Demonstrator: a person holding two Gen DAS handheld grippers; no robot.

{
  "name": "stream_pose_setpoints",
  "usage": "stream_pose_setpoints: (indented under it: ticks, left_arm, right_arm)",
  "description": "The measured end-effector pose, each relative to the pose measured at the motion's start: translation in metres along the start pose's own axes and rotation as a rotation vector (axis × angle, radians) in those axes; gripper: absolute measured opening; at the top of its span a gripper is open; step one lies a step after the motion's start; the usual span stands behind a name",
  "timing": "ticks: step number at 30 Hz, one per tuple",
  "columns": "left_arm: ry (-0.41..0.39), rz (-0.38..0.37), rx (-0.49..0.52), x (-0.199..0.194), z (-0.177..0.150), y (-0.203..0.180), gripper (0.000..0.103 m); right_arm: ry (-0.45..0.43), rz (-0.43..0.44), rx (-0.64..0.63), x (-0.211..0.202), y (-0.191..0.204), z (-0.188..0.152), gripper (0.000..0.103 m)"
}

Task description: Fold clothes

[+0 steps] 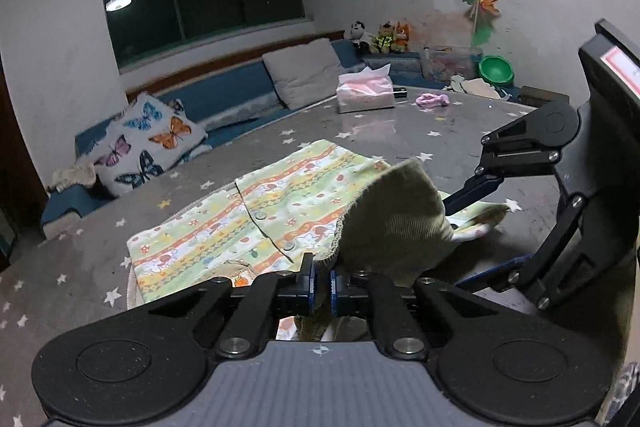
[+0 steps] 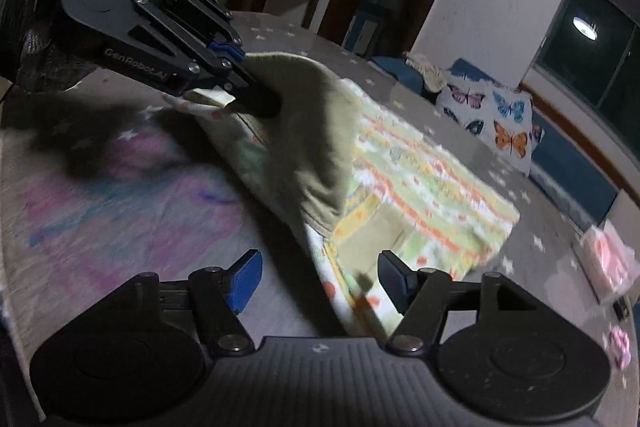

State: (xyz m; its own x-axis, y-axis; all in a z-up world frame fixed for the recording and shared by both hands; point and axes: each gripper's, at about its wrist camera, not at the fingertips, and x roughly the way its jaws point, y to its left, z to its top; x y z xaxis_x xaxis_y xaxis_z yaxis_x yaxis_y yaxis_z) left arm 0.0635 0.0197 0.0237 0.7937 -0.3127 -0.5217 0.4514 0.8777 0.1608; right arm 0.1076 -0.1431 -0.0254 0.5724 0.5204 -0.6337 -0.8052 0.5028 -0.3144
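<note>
Printed cotton garment (image 1: 240,223) on table (image 1: 60,259); left gripper (image 1: 322,285) pinches its olive lining edge, right gripper (image 2: 316,277) spread, empty. Carry edge across squarely, keeping tension.

Surface: grey table (image 1: 80,251) with white star print; pink-purple smears near one edge in right wrist view. On it: patterned garment (image 1: 224,227), spread mostly flat, one olive-lined flap raised; pink tissue pack (image 1: 365,93) at far side; small pink bundle (image 1: 432,101) just beside pack, apart.
</note>
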Motion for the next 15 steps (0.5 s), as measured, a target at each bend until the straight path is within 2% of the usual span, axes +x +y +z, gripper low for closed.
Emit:
stream_pose_setpoints:
  ticks: [4,5,8,10,11,12,15]
  left_arm:
    - [0.012,-0.009,-0.032,0.004,0.002,0.012,0.008]
    - [0.016,-0.011,-0.040,0.005,0.003,0.015,0.011]
    - [0.013,-0.005,-0.042,-0.002,-0.004,0.016,0.013]
    - [0.010,0.006,-0.035,-0.010,-0.011,0.013,0.021]
    - [0.011,0.017,-0.030,-0.014,-0.014,0.012,0.035]
    - [0.011,0.028,-0.021,-0.020,-0.019,0.010,0.042]
    - [0.020,0.049,-0.003,-0.035,-0.032,0.006,0.047]
  right_arm:
    - [0.040,0.052,0.059,0.015,-0.014,0.004,0.028]
    - [0.050,0.059,0.082,0.016,-0.018,0.005,0.020]
    - [0.059,0.087,0.166,0.016,-0.032,0.009,0.015]
    - [0.058,0.102,0.206,0.015,-0.039,0.012,0.013]
    - [0.057,0.106,0.219,0.014,-0.041,0.013,0.012]
    - [0.057,0.113,0.242,0.014,-0.044,0.014,0.011]
    - [0.056,0.131,0.290,0.014,-0.053,0.019,0.011]
